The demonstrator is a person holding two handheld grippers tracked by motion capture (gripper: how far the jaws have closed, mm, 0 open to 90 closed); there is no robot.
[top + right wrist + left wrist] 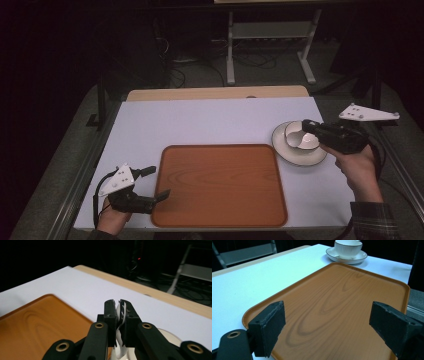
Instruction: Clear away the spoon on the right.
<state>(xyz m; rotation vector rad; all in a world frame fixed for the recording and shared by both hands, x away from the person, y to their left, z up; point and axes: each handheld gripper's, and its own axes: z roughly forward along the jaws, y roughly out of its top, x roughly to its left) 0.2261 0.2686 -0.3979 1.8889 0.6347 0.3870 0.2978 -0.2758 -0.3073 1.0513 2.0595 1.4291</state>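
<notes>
The right gripper (306,127) has its jaws clenched on the rim of the cup (301,136); the right gripper view shows the thin white wall pinched between the two black pads. The cup sits on its saucer (298,155), which rests on the white worktop (200,122) just beside the far right corner of the tray (220,185). From these pictures I cannot tell whether the cup has left the saucer or is touching it; it looks seated or barely raised.

The left gripper (152,182) hangs at the tray's near left corner with its jaws released and wide apart, one on each side of that corner in the left gripper view, gripping nothing. The tray itself is bare.

As a judgement, the work looks to be moving the cup, and perhaps the saucer, onto the tray. The grasp is made; the lift, the carry across to the tray and the setting down are all left. The left gripper may be placed to steady the tray.
</notes>
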